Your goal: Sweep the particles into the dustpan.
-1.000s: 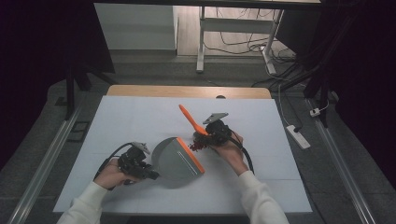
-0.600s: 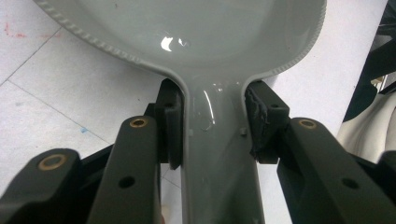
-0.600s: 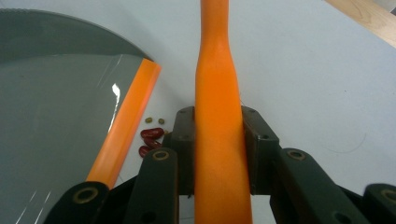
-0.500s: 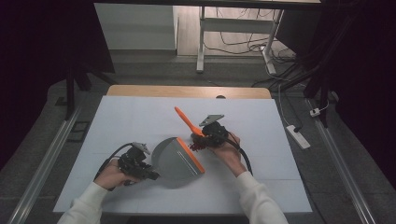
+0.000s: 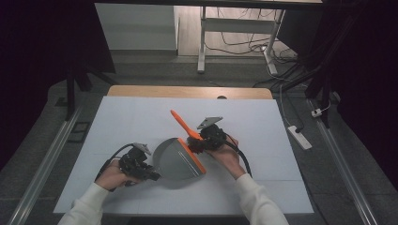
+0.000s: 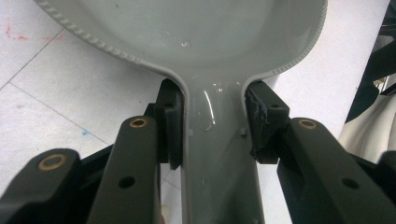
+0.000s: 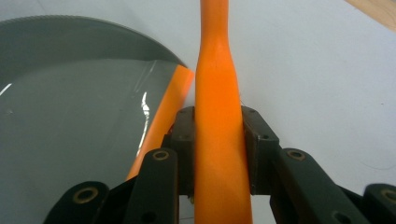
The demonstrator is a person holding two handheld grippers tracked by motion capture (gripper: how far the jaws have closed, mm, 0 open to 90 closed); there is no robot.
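Note:
A grey dustpan (image 5: 176, 161) with an orange front lip (image 5: 193, 155) lies on the white table (image 5: 263, 122), near the front. My left gripper (image 5: 146, 172) is shut on its grey handle (image 6: 212, 154), one pad on each side, with the pan's bowl (image 6: 187, 32) just ahead. My right gripper (image 5: 199, 143) is shut on a tapered orange tool handle (image 5: 183, 124). That handle points up and away to the left, just past the lip. In the right gripper view the orange handle (image 7: 217, 93) runs straight between the pads, with the dustpan (image 7: 70, 121) to its left. The tool's other end is hidden.
A wooden strip (image 5: 187, 91) borders the table's far edge. On the floor to the right lies a white power strip (image 5: 299, 137). A desk frame and cables (image 5: 234, 42) stand beyond the table. Metal rails (image 5: 51, 154) flank the table on both sides.
My right gripper has drifted a little left and nearer with the orange handle, closing in on the dustpan's lip. The left gripper and dustpan have stayed put.

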